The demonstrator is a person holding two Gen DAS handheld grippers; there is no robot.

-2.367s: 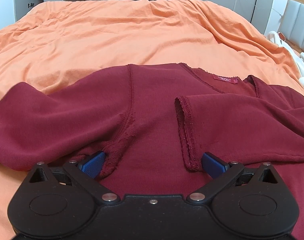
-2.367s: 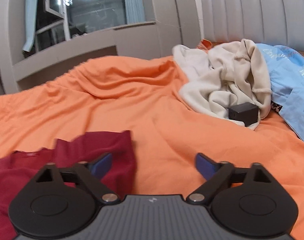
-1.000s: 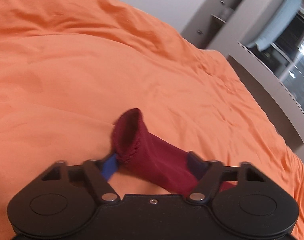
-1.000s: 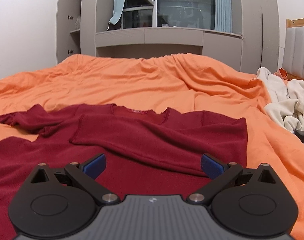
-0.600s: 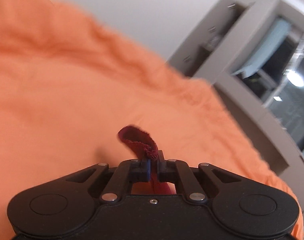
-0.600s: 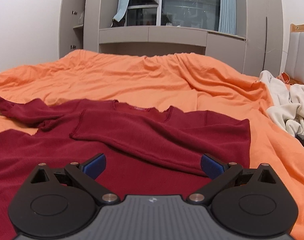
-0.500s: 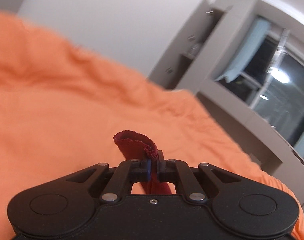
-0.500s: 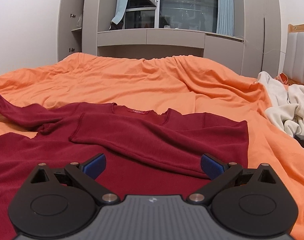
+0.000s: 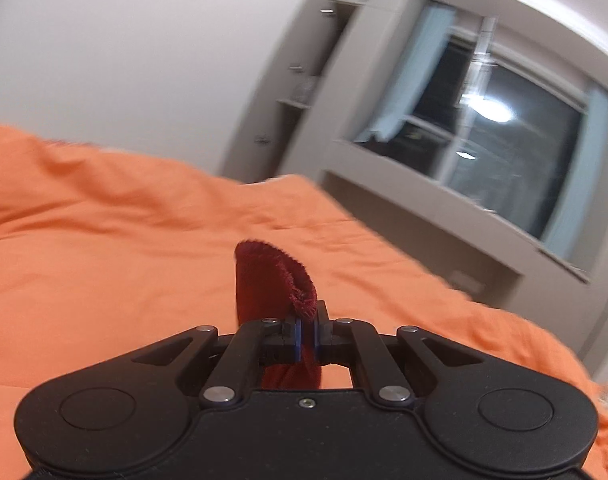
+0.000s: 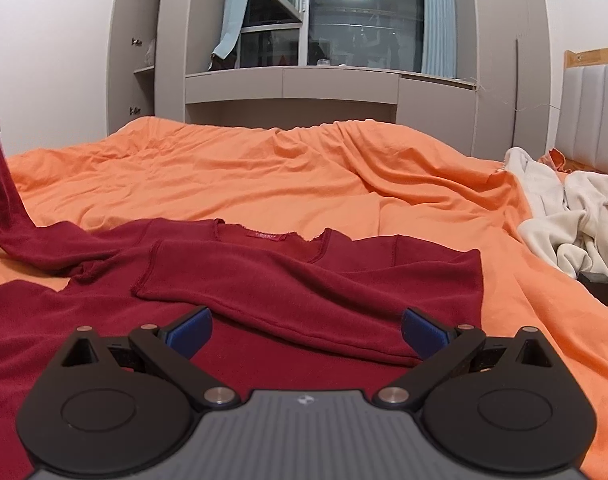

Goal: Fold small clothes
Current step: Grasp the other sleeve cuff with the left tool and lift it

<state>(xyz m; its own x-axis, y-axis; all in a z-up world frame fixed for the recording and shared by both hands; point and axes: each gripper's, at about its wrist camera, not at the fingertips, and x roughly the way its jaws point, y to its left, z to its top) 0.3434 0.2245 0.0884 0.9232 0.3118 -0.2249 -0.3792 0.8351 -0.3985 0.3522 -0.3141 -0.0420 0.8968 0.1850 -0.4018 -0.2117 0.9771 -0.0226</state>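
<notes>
Left gripper [image 9: 307, 334] pinched tight on the cuff of the dark red sleeve [image 9: 272, 280], lifted above the orange bedspread [image 9: 104, 248]. In the right view, sleeve rising to the far left edge, its length running down and right toward the shirt [image 10: 304, 280] at frame centre. Right gripper [image 10: 305, 330] spread wide, empty, over the shirt's lower part.

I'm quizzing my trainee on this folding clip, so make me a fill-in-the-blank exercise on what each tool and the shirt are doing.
1. The left tool is shut on the dark red knit shirt's ____.
2. The right tool has its jaws ____ and grips nothing.
3. The dark red knit shirt lies on an ____ bedspread.
4. The shirt's other sleeve lies folded ____ its chest.

Missing words: sleeve; open; orange; across
</notes>
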